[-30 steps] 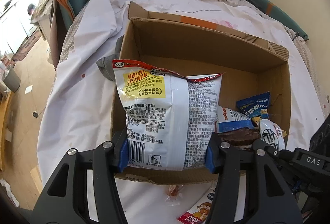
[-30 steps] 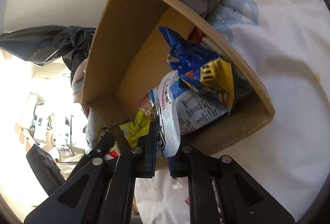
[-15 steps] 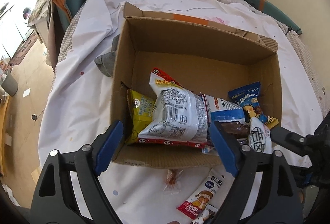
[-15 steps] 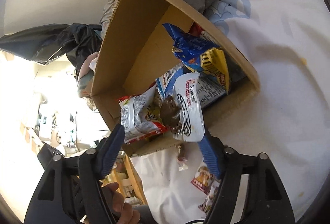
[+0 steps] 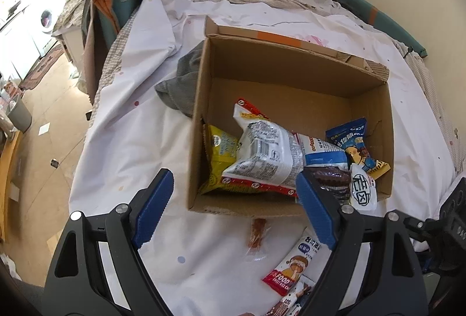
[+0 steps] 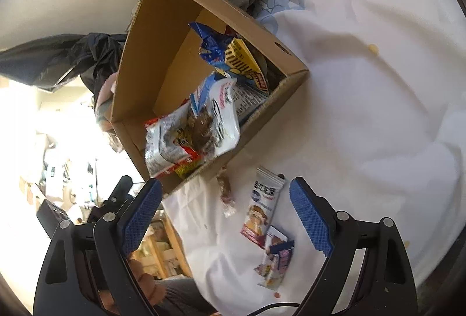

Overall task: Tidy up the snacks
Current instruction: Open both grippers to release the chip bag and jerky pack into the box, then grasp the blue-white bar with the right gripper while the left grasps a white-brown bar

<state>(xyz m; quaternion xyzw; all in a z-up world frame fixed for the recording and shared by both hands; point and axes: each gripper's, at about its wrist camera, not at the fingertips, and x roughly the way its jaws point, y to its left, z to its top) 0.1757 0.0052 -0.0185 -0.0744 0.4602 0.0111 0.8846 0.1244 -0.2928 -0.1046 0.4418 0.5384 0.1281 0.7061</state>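
Note:
An open cardboard box (image 5: pixel 262 74) stands on the white bedsheet and holds several snack packs. A silver and red bag (image 5: pixel 262 158) lies on a yellow pack (image 5: pixel 220 153), next to a blue pack (image 5: pixel 354 141) and a white cookie pack (image 5: pixel 362 190). The box also shows in the right wrist view (image 6: pixel 157 54). My left gripper (image 5: pixel 233 205) is open and empty just in front of the box. My right gripper (image 6: pixel 225 217) is open and empty above loose packets (image 6: pixel 262 211) on the sheet.
A small red candy (image 5: pixel 256 234) and a red and white stick packet (image 5: pixel 294 266) lie on the sheet in front of the box. Grey clothing (image 5: pixel 180 86) lies against the box's left wall. The bed's left edge drops to the floor (image 5: pixel 43 118).
Both grippers opened and let go of their packs, which now lie in the box. Both have pulled back from the box.

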